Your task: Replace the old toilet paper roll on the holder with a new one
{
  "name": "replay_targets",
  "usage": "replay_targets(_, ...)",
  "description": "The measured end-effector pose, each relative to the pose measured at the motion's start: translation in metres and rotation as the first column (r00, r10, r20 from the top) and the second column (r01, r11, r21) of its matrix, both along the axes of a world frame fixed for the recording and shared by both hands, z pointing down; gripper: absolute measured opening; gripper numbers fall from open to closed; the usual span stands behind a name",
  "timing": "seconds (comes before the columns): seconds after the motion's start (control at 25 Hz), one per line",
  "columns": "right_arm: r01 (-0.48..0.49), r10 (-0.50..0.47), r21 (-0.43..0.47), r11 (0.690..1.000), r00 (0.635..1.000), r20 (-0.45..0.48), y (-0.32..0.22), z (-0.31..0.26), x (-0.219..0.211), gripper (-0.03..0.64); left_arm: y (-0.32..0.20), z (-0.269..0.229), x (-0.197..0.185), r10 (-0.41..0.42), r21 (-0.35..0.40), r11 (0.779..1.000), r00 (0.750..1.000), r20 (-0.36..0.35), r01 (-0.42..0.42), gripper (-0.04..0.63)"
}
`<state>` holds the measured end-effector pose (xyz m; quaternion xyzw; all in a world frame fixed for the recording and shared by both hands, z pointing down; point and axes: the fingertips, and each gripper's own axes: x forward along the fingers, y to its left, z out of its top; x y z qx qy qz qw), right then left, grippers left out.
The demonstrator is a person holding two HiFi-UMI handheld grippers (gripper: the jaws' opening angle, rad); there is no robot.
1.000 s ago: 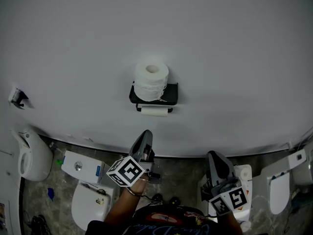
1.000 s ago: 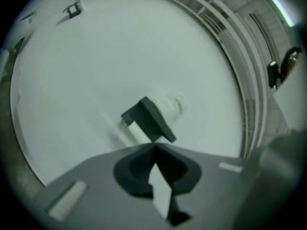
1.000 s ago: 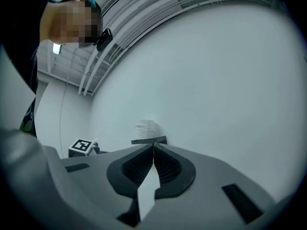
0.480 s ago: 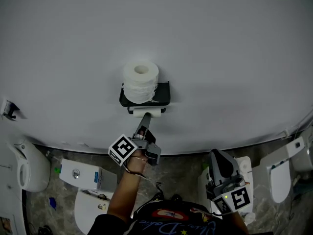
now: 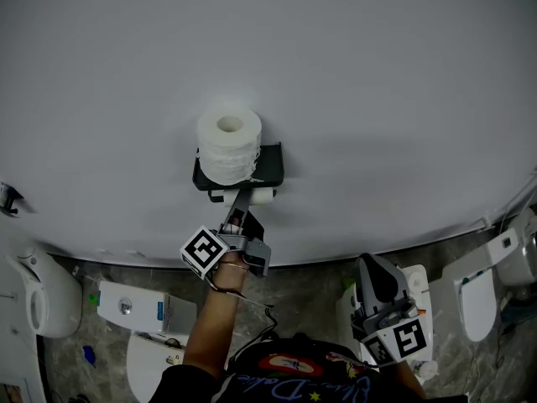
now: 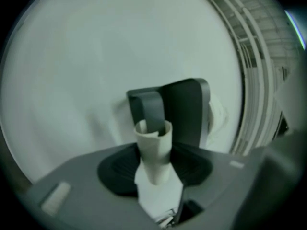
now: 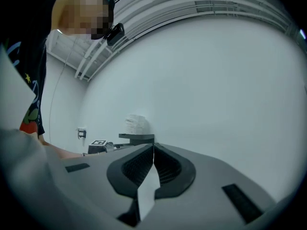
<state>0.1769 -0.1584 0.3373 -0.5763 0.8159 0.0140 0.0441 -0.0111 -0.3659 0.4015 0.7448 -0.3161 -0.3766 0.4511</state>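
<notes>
A black wall holder [image 5: 270,164] carries a full white roll [image 5: 228,145] standing on its shelf. Under the shelf, a bare pale cardboard tube [image 5: 260,196] hangs on the holder's arm. My left gripper [image 5: 242,200] reaches up to it. In the left gripper view the tube [image 6: 152,140] sits on the dark arm [image 6: 149,110] between the jaws of my left gripper [image 6: 154,163], which are closing around it; no pad visibly presses on it. My right gripper [image 5: 371,269] hangs low at the right, shut and empty, with the holder [image 7: 137,138] and roll [image 7: 136,124] far ahead.
Below the wall stand a toilet with a white tank [image 5: 138,306] at the left, another white fixture [image 5: 38,292] at the far left, and a toilet [image 5: 480,299] at the right. A small bracket [image 5: 7,198] sticks out of the wall at the left.
My left gripper rose from near my body to the holder and went from shut to open, now with the tube between its jaws. The right gripper stayed low.
</notes>
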Motion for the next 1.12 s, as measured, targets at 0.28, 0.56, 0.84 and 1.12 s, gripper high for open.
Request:
replay_targets(0.28,-0.033,0.034,-0.020,0.999,0.999,0.024,0.002,0.006,0.012,0.014,0.002,0.004,0.041,0.094,-0.002,0.996,0.995,0.036,-0.094,0.193)
replay_targets(0.56,-0.110,0.111,-0.014,0.994,0.993,0.035,0.017,0.006,0.037,0.014,0.011,0.000,0.100,0.214,-0.002,0.977,0.976,0.030,-0.214,0.193)
replay_targets(0.84,-0.152,0.153,-0.023,0.988,0.987,0.055,0.029,0.010,0.052,0.014,0.040,-0.001,0.134,0.303,0.006,0.953,0.951,0.058,-0.304,0.193)
replay_targets(1.12,-0.081,0.082,-0.016,0.997,0.992,0.101,0.023,0.011,0.039,0.014,0.071,0.004,0.087,0.153,0.011,0.987,0.956,0.250,-0.161,0.193)
